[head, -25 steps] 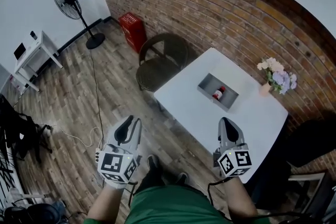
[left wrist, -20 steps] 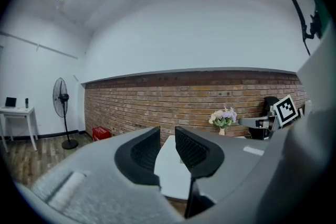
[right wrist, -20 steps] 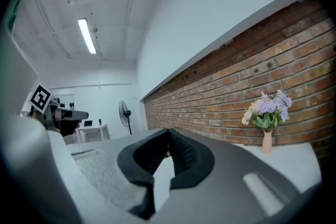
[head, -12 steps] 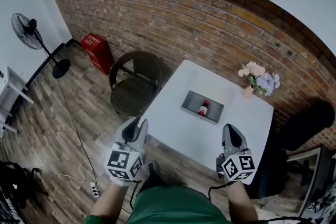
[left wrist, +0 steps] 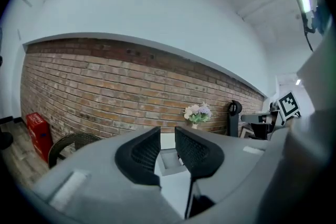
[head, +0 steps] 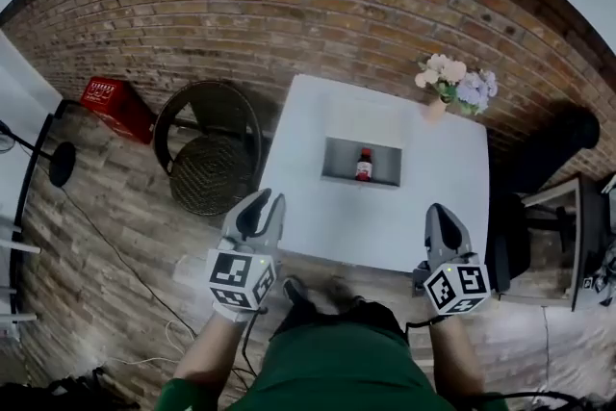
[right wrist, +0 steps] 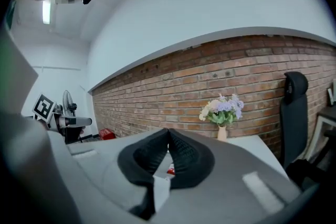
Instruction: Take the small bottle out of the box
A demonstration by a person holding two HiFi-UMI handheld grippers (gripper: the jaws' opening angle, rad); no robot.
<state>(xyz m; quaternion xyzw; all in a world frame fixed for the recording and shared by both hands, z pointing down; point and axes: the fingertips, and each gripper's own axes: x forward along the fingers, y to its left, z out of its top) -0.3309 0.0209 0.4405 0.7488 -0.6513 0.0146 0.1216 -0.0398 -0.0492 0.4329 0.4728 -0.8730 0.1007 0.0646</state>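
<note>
While small red bottle stood in grey box on white table, L gripper & R gripper hung short, jaws together, empty.

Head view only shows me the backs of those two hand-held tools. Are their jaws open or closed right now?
Observer: On the left gripper the jaws stand closed to a narrow slit, with nothing in it.
Operator: And the other one?
Observer: On the right gripper the jaw tips touch each other, and it holds nothing either.
Operator: Is either of them pointing at anything?
Observer: The right gripper view catches a bit of the small bottle, red, just below its jaw tips and ahead of it on the table.
</note>
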